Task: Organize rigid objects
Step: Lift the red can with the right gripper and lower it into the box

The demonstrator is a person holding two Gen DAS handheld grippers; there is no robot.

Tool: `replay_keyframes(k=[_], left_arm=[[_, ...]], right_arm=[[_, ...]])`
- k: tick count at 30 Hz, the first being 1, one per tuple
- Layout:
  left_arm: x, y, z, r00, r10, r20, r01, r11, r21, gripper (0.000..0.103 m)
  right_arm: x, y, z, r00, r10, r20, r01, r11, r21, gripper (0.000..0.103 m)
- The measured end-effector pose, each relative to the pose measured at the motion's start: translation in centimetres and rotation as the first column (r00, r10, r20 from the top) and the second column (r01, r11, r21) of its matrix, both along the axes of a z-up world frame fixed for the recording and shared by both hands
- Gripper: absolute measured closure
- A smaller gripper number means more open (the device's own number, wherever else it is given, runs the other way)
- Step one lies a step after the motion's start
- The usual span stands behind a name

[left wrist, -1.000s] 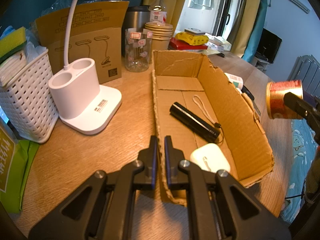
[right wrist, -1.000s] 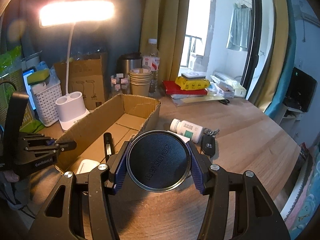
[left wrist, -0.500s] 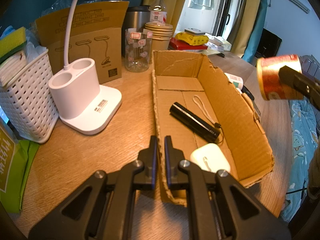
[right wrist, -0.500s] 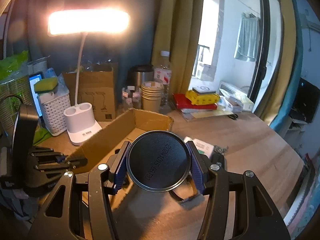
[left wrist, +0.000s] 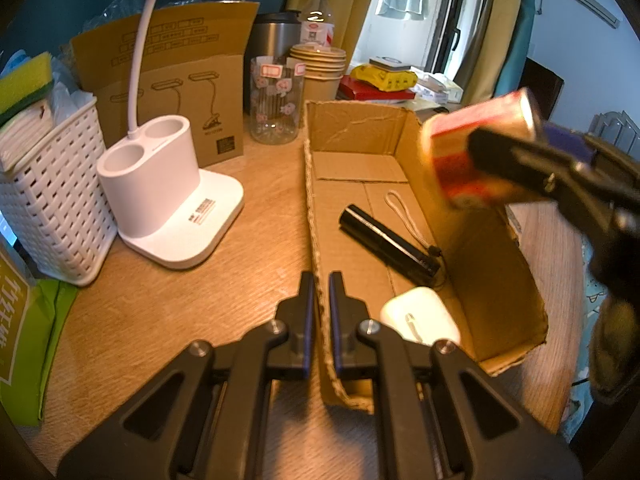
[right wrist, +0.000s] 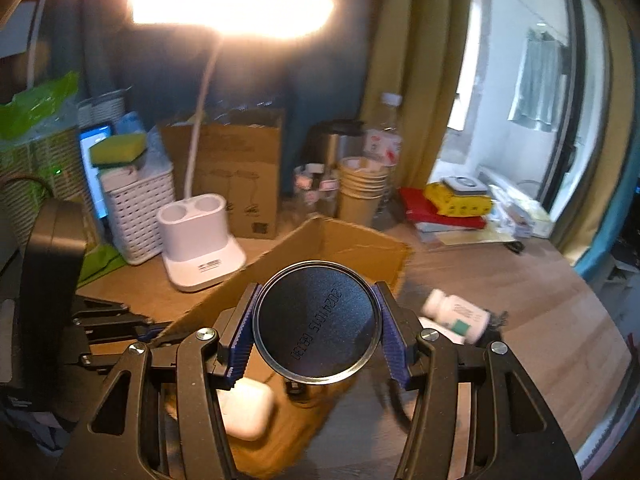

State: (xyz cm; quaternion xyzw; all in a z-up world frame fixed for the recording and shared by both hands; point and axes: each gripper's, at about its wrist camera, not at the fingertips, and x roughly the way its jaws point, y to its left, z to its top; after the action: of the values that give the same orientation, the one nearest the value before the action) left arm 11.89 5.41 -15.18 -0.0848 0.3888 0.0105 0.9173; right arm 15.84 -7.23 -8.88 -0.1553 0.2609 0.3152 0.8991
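I can make out stamped characters on the dark round can end (right wrist: 316, 320), mirrored and too faint to read for certain. On the lamp base (left wrist: 176, 216), left of the cardboard box (left wrist: 496, 280), the printed label is illegible.

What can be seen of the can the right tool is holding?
The can is a short metal cylinder with a red and pale label, blurred in the left wrist view. Its dark round end, with a bright rim and embossed characters, faces the right wrist camera. The right tool clamps its sides between blue-padded fingers. It is tilted and held off the surface, above the cardboard box.
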Motion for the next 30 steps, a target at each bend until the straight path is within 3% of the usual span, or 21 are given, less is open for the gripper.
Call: replay_keyframes(k=[17, 30], left_arm=[[0.0, 0.1, 0.0, 1.000, 0.000, 0.001, 0.000, 1.000, 0.000, 0.095], [0.0, 0.3, 0.1, 1.000, 0.003, 0.003, -0.003, 1.000, 0.000, 0.095]], right_arm=[[0.3, 2.1, -2.3, 0.991, 0.086, -0.105, -0.088, 0.996, -0.015, 0.045], [1.6, 3.1, -3.9, 0.959, 0.147, -0.241, -0.156, 0.988, -0.019, 0.045]])
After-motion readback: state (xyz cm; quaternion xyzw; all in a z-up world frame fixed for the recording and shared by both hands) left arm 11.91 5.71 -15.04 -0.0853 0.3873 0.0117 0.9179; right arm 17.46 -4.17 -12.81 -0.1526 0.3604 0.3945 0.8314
